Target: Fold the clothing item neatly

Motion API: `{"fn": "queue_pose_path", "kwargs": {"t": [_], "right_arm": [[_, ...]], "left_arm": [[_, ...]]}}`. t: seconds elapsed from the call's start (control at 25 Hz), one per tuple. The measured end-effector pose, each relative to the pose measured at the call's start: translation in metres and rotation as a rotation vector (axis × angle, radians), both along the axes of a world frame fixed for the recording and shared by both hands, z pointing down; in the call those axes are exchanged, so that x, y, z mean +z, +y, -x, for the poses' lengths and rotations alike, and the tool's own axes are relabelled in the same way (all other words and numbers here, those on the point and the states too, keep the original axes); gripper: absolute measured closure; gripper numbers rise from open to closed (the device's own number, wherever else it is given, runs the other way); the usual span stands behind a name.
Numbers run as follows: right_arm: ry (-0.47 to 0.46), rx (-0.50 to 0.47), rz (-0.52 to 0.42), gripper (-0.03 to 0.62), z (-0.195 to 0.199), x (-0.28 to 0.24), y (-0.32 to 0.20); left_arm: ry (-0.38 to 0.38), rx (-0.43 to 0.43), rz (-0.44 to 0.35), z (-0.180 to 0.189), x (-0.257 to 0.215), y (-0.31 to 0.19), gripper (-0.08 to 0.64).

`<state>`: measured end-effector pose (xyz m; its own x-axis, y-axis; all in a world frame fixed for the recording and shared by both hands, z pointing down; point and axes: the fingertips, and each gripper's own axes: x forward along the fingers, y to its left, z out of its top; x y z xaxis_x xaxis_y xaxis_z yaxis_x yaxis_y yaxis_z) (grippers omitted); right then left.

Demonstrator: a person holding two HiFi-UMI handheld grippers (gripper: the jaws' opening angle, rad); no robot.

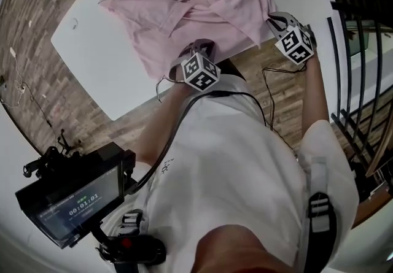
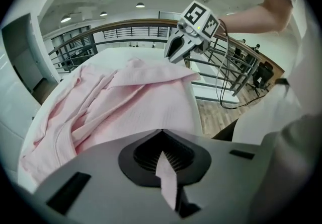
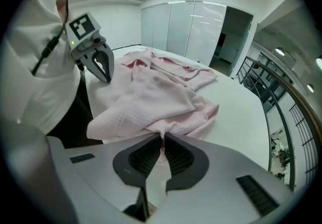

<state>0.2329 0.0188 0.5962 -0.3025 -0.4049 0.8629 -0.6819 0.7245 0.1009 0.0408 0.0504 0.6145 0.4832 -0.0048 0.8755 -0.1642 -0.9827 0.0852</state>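
table [image 1: 92,63]: white, carries the whole job; near edge runs just under both grippers.
pink garment [image 1: 184,14]: on the table, crumpled, folds and flaps overlapping, near edge at the table's near edge. Nowhere near flat.
left gripper [image 2: 162,135]: clamped tight on a thin strip of the pink cloth at the near edge.
right gripper [image 3: 162,140]: pinched down on a bunched wad of the same cloth, further along that near edge.
step: probably still the spread-out, with two grips taken on the near edge and no clean fold visible yet.
next move: likely pull the two grips apart and lift to shake the creases out, keeping even tension so neither pinch slips; then lay flat before any fold.
hidden: far end of the garment cut off at the top of the head view; sleeves and collar hard to separate in the heap; marker cubes cover the pinch points there, so corner or mid-hem unclear.
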Motion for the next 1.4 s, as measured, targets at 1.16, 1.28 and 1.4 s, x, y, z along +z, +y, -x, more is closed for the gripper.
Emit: {"fn": "queue_pose_path", "kwargs": {"t": [1.16, 1.28, 1.4], "right_arm": [[0.025, -0.257, -0.182, 0.572, -0.006, -0.096, -0.246], [0.078, -0.247, -0.207, 0.572, -0.010, -0.078, -0.286], [0.099, -0.205, -0.204, 0.572, -0.014, -0.056, -0.320]], "left_arm": [[-0.014, -0.215, -0.087, 0.034, 0.001, -0.052, 0.557], [-0.032, -0.269, -0.088, 0.048, 0.002, -0.064, 0.557], [-0.061, -0.313, -0.080, 0.062, 0.008, -0.069, 0.557]]}}
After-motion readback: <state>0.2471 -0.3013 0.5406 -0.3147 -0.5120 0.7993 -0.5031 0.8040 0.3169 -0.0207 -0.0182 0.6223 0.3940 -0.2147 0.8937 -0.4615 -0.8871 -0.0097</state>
